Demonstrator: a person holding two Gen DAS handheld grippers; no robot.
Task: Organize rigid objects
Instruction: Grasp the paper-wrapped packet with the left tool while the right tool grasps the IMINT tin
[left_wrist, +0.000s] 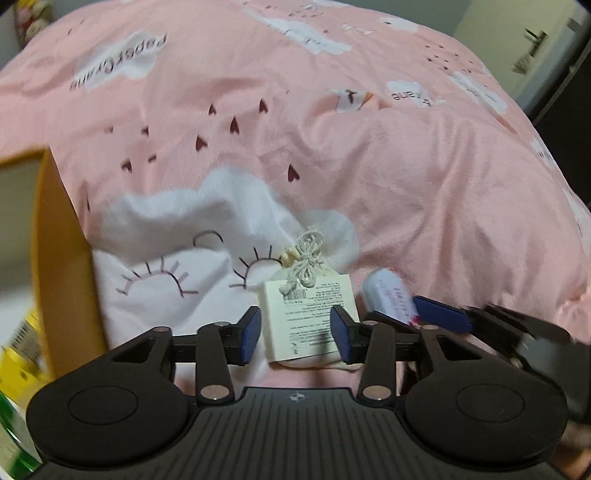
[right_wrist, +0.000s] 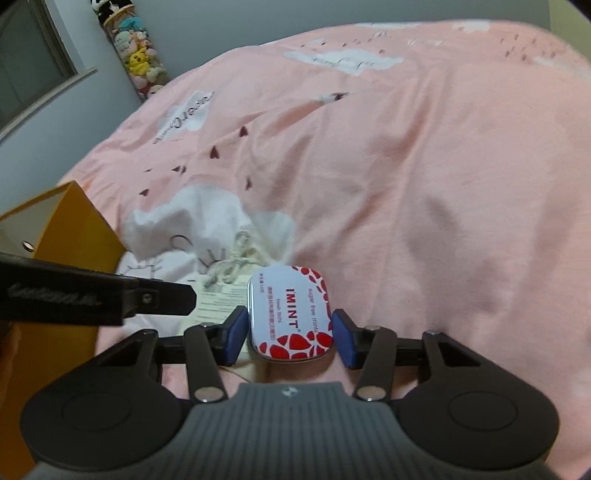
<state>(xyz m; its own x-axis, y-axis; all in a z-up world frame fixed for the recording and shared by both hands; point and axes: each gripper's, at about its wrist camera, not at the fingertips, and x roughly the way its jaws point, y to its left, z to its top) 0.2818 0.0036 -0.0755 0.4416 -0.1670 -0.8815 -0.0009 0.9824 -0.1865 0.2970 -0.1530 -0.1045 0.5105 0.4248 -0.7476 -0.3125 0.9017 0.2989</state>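
A small cream cloth pouch with a string bow and a paper label (left_wrist: 306, 314) lies on the pink bed cover. My left gripper (left_wrist: 295, 332) is open, its blue pads on either side of the pouch with gaps. A white mint tin with red shapes (right_wrist: 291, 317) lies just right of the pouch; it also shows in the left wrist view (left_wrist: 388, 295). My right gripper (right_wrist: 290, 336) is open around the tin, its pads close to its sides. The pouch shows partly in the right wrist view (right_wrist: 229, 273), behind the left gripper's finger.
An orange box (left_wrist: 55, 258) stands at the left on the bed, also in the right wrist view (right_wrist: 74, 229). Yellow and green items (left_wrist: 14, 354) are at the far left. A column of plush toys (right_wrist: 136, 48) stands by the wall.
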